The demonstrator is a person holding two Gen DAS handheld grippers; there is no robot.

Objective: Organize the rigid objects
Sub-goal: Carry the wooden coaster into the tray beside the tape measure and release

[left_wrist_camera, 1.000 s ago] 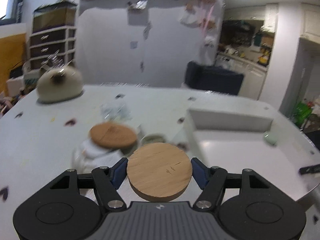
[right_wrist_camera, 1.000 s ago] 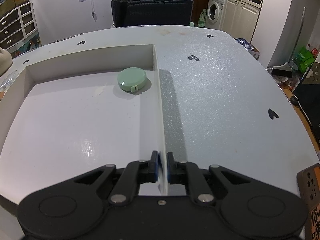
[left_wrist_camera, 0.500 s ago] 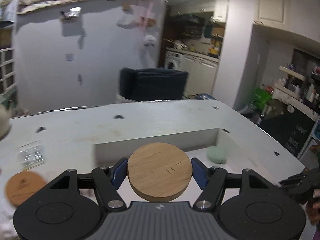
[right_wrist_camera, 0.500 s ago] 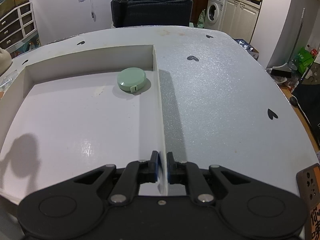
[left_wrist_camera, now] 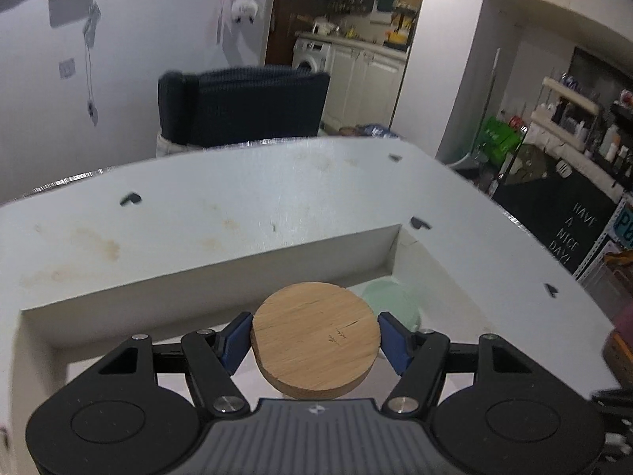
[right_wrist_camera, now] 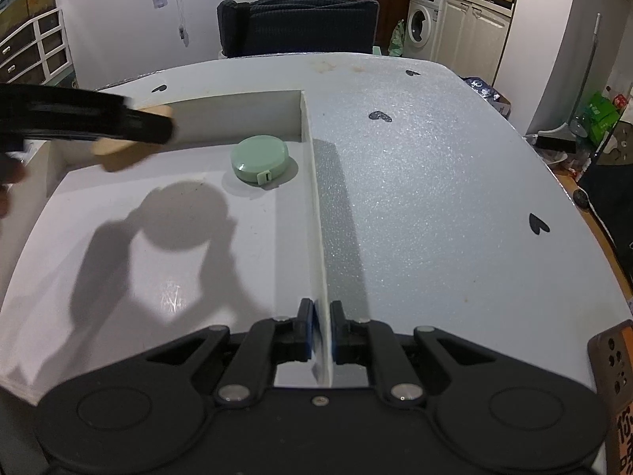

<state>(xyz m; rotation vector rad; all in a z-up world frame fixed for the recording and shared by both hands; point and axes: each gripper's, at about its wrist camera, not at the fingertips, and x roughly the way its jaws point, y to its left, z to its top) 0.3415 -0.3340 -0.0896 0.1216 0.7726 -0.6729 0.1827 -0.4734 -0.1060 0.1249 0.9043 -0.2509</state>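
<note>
While my left gripper (left_wrist_camera: 315,336) hung over the white tray (left_wrist_camera: 205,277), its blue pads (left_wrist_camera: 235,340) were clamped on opposite edges of a round wooden disc (left_wrist_camera: 314,338), face up and tilted slightly toward the camera. Disc carried in the air above the tray floor, touching nothing below it. Faint pen mark on the wood at about 4 o'clock of its face.

Pale green round tape measure (left_wrist_camera: 395,303) lay on the tray floor, partly hidden behind the disc at its 2 o'clock, close to the tray's far right corner.

Right wrist view: right gripper (right_wrist_camera: 321,334) pinched shut on the tray's thin right wall (right_wrist_camera: 316,213), one pad on each side of it. Tape measure (right_wrist_camera: 259,158) sat at 11 o'clock from those jaws, just beside that wall and near the back wall, tab pointing toward me. Left gripper (right_wrist_camera: 134,126) came in from 10 o'clock as a dark blurred bar, the disc (right_wrist_camera: 118,150) showing tan beneath it; both cast a large shadow on the tray floor.

White table (right_wrist_camera: 435,178) carried small black heart marks. Dark chair back (left_wrist_camera: 241,107) stood past the far edge at 12 o'clock; a washing machine (right_wrist_camera: 423,23) stood beyond, at 1 o'clock.
</note>
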